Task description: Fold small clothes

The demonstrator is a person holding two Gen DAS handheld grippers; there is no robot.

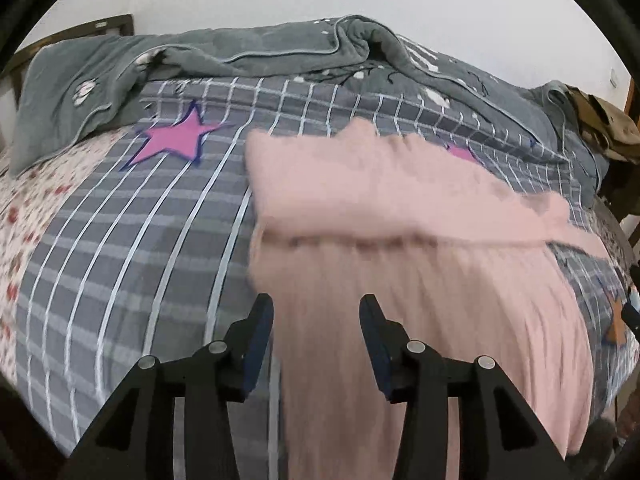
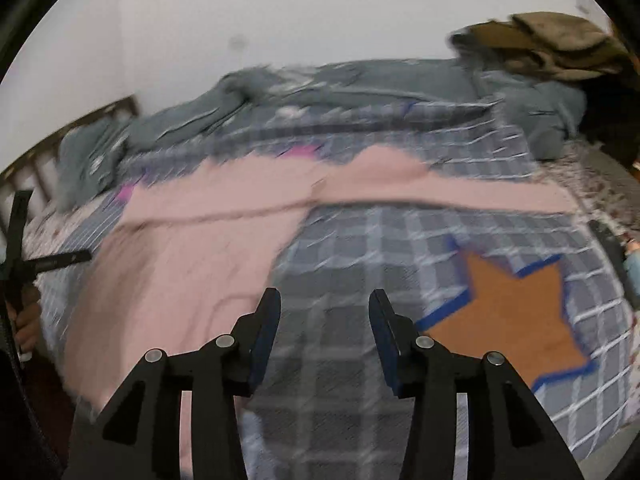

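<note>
A pink garment (image 1: 400,240) lies spread on the checked bed cover, its upper part folded down across the body, with a sleeve reaching right. My left gripper (image 1: 316,312) is open above the garment's lower left edge, nothing pressed between its pads. In the right wrist view the same pink garment (image 2: 192,248) lies to the left, one sleeve (image 2: 440,192) stretched to the right. My right gripper (image 2: 324,308) is open over bare checked cover, right of the garment's edge. Both views are blurred by motion.
A grey quilt (image 1: 260,52) is bunched along the far side of the bed. Brown clothes (image 2: 540,44) are piled at the far right. A pink star (image 1: 176,136) and an orange star (image 2: 516,316) are printed on the cover. A headboard (image 2: 80,128) stands at the left.
</note>
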